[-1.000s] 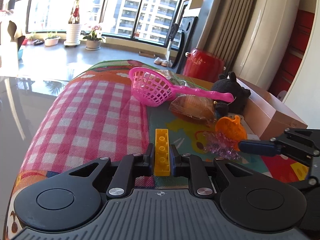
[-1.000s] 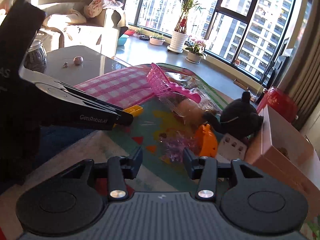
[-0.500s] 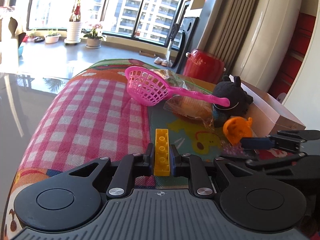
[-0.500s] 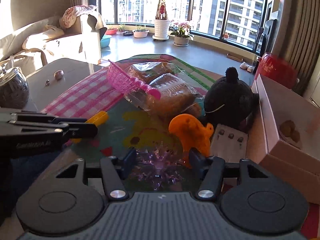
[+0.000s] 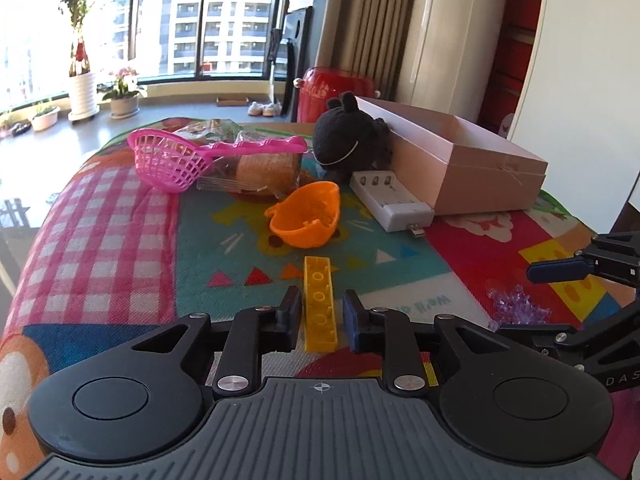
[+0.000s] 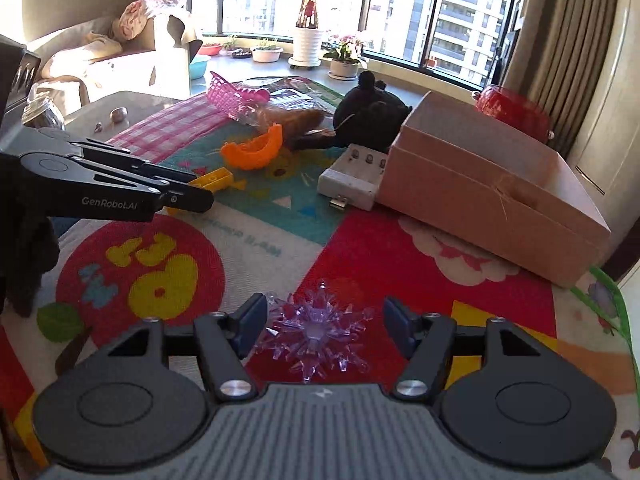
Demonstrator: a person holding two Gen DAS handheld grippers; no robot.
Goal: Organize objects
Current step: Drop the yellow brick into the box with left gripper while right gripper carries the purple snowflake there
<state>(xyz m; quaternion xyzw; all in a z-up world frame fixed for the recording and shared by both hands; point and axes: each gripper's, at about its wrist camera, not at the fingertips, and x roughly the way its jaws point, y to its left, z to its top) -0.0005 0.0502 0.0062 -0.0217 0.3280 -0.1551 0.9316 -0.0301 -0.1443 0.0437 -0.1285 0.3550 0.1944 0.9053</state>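
The left gripper (image 5: pixel 320 314) stands released, its pads either side of the yellow toy brick (image 5: pixel 319 305) lying on the play mat (image 5: pixel 460 240). The right gripper (image 6: pixel 324 328) gapes around the purple crystal snowflake (image 6: pixel 316 332), near the pink cardboard box (image 6: pixel 492 184).

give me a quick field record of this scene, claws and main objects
left claw: open, fingers either side of long yellow plastic building brick, gaps showing
right claw: open, straddling spiky purple translucent plastic ornament
surface: colourful cartoon play mat
container: open pink cardboard box
beside box: white battery charger, black plush toy
other items: orange plastic mould, pink plastic scoop basket
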